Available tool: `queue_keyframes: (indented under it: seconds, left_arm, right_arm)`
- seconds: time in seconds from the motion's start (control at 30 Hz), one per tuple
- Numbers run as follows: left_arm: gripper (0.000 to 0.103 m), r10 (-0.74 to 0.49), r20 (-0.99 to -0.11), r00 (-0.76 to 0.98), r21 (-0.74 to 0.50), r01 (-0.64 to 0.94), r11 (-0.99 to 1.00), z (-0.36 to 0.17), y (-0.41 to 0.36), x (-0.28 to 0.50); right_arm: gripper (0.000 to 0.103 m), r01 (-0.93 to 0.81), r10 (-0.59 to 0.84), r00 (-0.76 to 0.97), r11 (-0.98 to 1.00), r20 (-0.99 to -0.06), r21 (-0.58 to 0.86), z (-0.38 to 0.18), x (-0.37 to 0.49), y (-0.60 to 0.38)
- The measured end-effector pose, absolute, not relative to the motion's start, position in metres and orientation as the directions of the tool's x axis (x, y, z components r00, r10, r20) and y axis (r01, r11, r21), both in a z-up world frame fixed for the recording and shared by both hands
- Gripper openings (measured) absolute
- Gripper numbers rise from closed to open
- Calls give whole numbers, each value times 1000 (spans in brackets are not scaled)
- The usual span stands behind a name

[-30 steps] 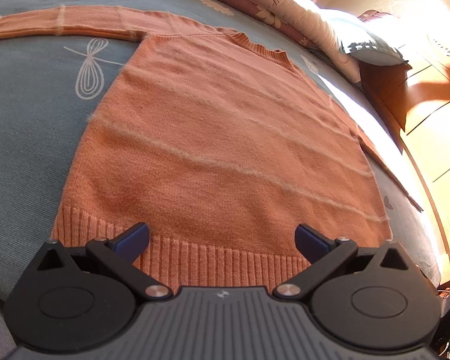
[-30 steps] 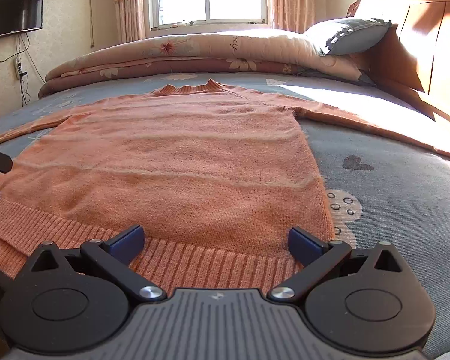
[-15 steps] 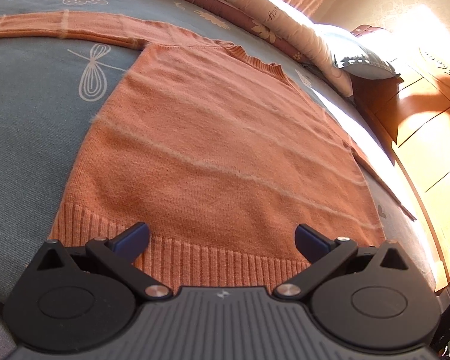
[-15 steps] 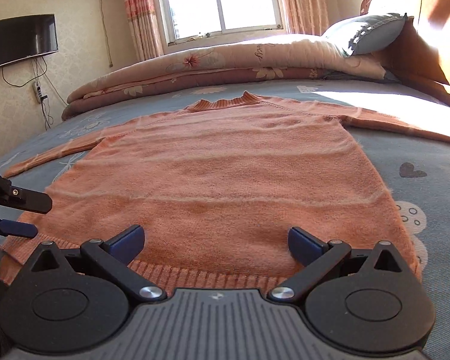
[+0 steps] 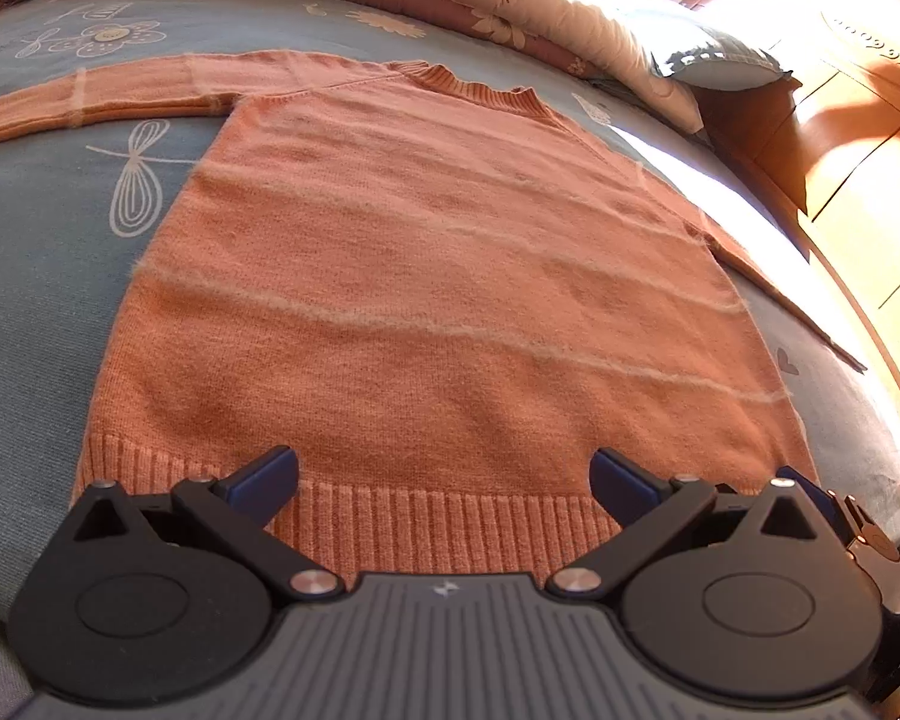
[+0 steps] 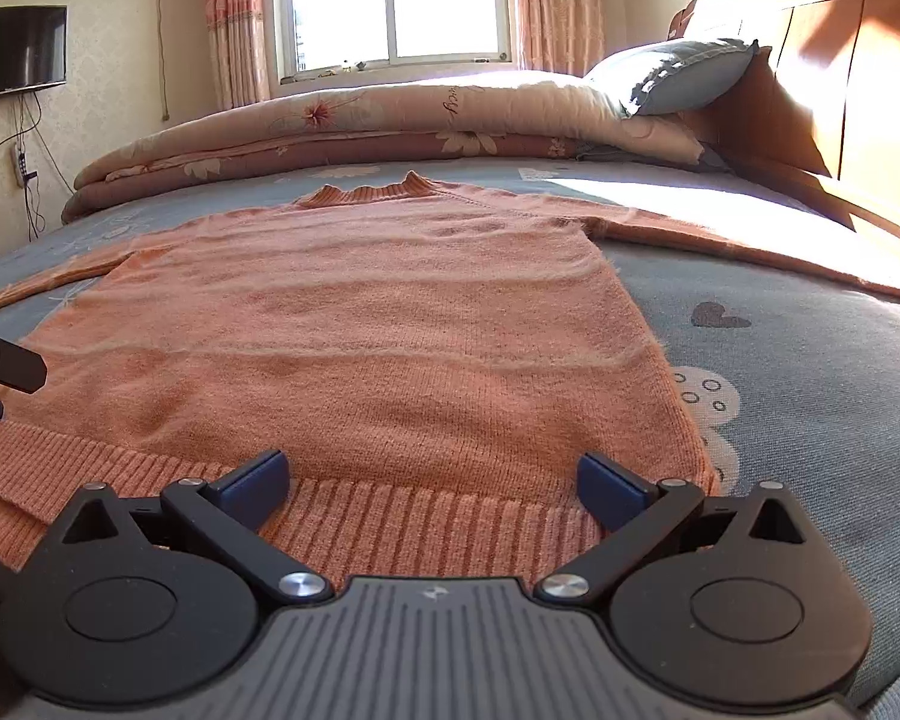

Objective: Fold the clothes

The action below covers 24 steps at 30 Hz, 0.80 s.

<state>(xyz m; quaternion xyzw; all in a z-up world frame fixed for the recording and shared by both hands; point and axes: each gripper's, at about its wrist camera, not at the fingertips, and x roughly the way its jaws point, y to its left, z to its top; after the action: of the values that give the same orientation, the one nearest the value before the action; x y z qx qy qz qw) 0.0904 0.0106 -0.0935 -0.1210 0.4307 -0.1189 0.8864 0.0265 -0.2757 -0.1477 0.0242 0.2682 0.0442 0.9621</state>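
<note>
An orange knit sweater (image 5: 426, 276) lies flat on the blue bed, collar far, ribbed hem near, both sleeves spread out sideways. It also shows in the right wrist view (image 6: 366, 324). My left gripper (image 5: 444, 477) is open and empty, just above the ribbed hem towards its left half. My right gripper (image 6: 429, 483) is open and empty, over the hem near the sweater's right corner. The left gripper's fingers (image 6: 6, 366) show at the left edge of the right wrist view.
The blue patterned bed sheet (image 5: 36, 240) surrounds the sweater. A folded floral quilt (image 6: 354, 120) and a blue pillow (image 6: 678, 75) lie at the far side. A wooden headboard (image 6: 840, 72) stands at the right. A window and a wall TV (image 6: 12, 51) are beyond.
Both views have shifted a little over the hem. The right gripper swung left and back to the right corner of the hem. Both grippers stay open.
</note>
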Motion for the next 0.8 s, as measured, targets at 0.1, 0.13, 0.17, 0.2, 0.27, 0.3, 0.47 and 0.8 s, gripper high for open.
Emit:
queue_keyframes:
  seconds: [0.1, 0.13, 0.17, 0.2, 0.27, 0.3, 0.47, 0.8]
  left_arm:
    - [102, -289, -741, 606, -266, 129, 955, -97, 1, 85]
    - [102, -287, -741, 608, -258, 137, 956, -98, 0, 82]
    - [102, -287, -739, 609, -252, 144, 957, -99, 0, 79]
    - [102, -290, -737, 611, -252, 150, 956, -99, 2, 75]
    - [102, -296, -731, 615, -251, 161, 954, -100, 5, 68]
    - [102, -300, -728, 616, -251, 167, 953, -101, 7, 64]
    - [102, -305, -728, 614, -243, 185, 952, -98, 8, 57]
    - [102, -347, -711, 611, -258, 232, 938, -83, -12, 110]
  right_arm:
    - [103, -73, 100, 855, 995, -509, 73, -148, 27, -277]
    - [103, -73, 99, 855, 995, -509, 69, -148, 26, -277]
    - [103, -73, 98, 855, 995, -509, 68, -148, 27, -277]
    - [103, -73, 97, 855, 995, -509, 68, -148, 27, -276]
    - [103, -71, 96, 856, 995, -508, 67, -148, 27, -276]
    - [103, -70, 93, 857, 995, -507, 64, -148, 27, -275]
    - [103, -71, 90, 858, 996, -505, 58, -149, 27, -274]
    - [103, -67, 83, 863, 996, -498, 50, -150, 25, -273]
